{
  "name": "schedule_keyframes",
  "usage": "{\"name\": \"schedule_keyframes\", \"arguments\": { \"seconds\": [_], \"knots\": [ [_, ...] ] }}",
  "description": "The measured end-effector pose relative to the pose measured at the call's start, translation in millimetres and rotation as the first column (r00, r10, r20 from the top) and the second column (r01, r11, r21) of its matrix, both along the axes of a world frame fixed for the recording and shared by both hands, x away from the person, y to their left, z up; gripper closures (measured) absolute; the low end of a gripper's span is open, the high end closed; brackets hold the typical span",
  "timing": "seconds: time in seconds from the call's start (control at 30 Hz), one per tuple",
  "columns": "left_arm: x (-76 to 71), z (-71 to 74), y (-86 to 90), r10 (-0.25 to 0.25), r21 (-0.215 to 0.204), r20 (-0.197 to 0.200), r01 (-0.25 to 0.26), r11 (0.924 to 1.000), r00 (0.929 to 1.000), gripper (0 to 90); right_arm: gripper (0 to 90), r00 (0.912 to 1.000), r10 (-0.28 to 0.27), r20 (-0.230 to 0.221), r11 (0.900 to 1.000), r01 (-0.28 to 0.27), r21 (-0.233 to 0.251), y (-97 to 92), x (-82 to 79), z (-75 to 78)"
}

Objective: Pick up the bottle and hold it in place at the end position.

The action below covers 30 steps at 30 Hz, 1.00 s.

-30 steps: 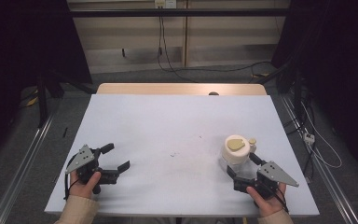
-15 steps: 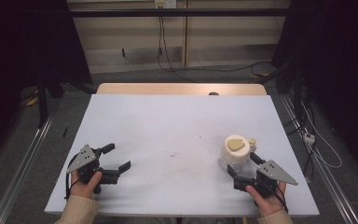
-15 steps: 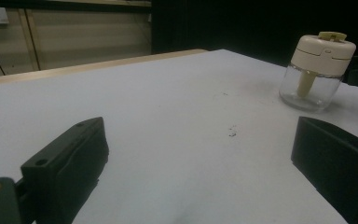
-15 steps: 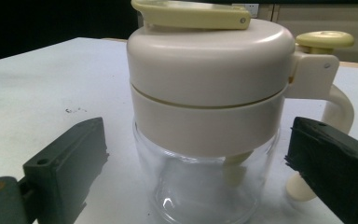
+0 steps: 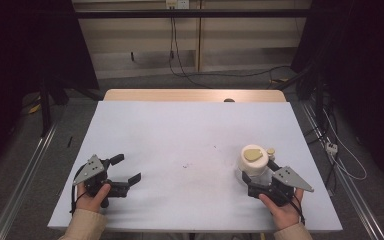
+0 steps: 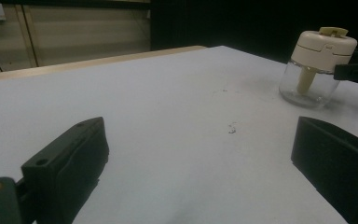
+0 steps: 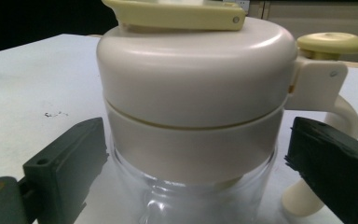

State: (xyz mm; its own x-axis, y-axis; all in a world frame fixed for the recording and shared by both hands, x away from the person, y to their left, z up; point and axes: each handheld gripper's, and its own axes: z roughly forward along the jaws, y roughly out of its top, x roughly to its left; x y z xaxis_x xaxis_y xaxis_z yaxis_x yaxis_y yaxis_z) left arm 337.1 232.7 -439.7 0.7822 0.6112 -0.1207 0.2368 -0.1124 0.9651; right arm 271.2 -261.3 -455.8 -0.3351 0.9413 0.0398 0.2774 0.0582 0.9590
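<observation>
At the near edge of the white table (image 5: 190, 135), two hands come in from below, each holding a gripper. Left hand (image 5: 92, 196) grips the left gripper (image 5: 125, 170) near the table's front left corner; jaws spread wide, nothing between them, released. Left gripper view confirms: two black jaws far apart, bare tabletop in the gap, a small dark speck (image 6: 232, 128) on the surface ahead.

Right hand (image 5: 280, 207) holds the right gripper (image 5: 252, 180) near the front right corner, grey three-cornered plate on top. Its jaws stand apart on either side of the jar (image 5: 254, 162). Right gripper view: glass jar body between the two jaws, a visible gap on each flank, no contact on either side. Jaws released, bracketing the jar at the level where glass meets the cream lid (image 7: 196, 70).

Jar upright on the table, right of centre, just ahead of the right gripper. Clear glass below, cream-white lid above, pale yellow flap (image 7: 177, 14) on top. A cream handle (image 7: 340, 116) at one side carries a small yellow knob (image 7: 331, 43). Left gripper view shows a pale stem (image 6: 305, 79) hanging down inside the glass.

Centre of table: faint dark marks (image 5: 185, 165). Farther off, a wooden strip (image 5: 195, 95) runs along the table's far edge. Beyond it, floor with cables (image 5: 240, 75), pale wall panelling (image 5: 190, 40), and dark curtains either side.
</observation>
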Motion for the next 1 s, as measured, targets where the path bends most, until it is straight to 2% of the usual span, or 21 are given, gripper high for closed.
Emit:
{"name": "schedule_keyframes", "arguments": {
  "seconds": [0.3, 0.53, 0.9, 1.0],
  "knots": [
    [0.2, -0.1, -0.5, -0.002, 0.004, 0.003, 0.002, 1.0000, 1.0000, 3.4, 3.5, 1.0000, -0.003, -0.006, 1.0000, 0.003, 0.004, 2.2, 5.3, -0.5],
    [0.1, -0.2, -0.6, -0.003, 0.004, 0.000, 0.003, 1.0000, 1.0000, 3.5, 3.1, 0.9999, -0.005, -0.010, 0.9999, 0.005, -0.015, 9.3, 13.7, -0.9],
    [-0.1, -0.4, -1.1, -0.002, 0.005, -0.001, 0.002, 1.0000, 1.0000, 3.5, 3.0, 0.9995, -0.027, -0.014, 0.9996, 0.027, -0.004, 13.6, 20.4, -1.1],
    [-0.1, -0.5, -1.3, -0.001, 0.005, -0.002, 0.001, 1.0000, 1.0000, 3.5, 3.2, 0.9992, -0.038, -0.014, 0.9992, 0.038, 0.013, 14.9, 22.6, -1.3]
  ]
}}
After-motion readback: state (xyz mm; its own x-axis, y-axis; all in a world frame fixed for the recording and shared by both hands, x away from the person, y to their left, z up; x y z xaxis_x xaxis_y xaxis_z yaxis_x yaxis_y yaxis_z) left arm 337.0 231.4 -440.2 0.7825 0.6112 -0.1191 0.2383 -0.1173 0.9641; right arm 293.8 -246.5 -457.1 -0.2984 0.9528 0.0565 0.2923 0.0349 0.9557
